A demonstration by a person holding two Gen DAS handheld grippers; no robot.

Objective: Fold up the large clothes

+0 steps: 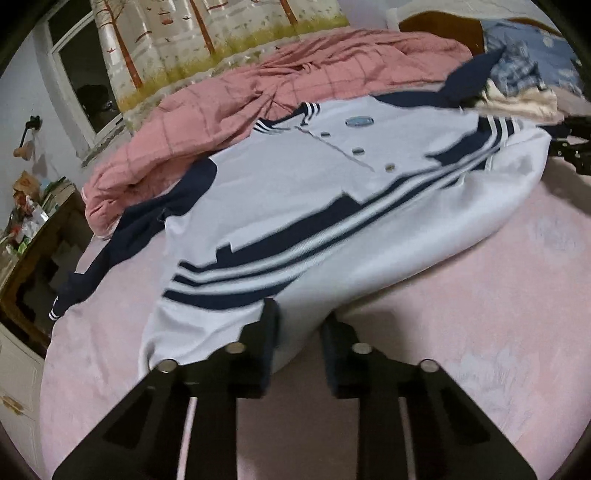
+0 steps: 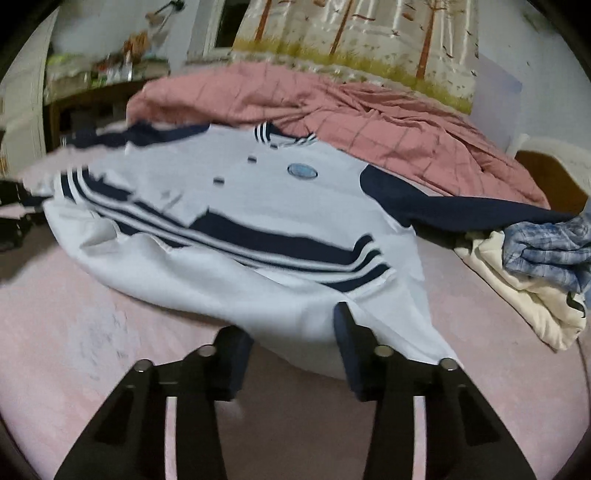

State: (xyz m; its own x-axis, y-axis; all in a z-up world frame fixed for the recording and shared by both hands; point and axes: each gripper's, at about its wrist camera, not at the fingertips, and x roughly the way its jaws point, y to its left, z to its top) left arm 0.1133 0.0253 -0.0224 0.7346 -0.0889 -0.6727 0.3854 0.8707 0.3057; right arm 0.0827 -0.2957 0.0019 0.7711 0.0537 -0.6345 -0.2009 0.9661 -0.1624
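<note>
Varsity jacket, soft and limp, lies on bed; both tongs, left and right, released at its folded white edge, six o'clock.

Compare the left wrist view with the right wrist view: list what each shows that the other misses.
Left wrist only: the left gripper, jaws open at the jacket's hem, and a blue patterned pillow.

Right wrist only: the right gripper, jaws open around the hem.

Both: the white-and-navy jacket, pink quilt, pink sheet, clothes pile, tree-print curtain and cluttered desk.
</note>
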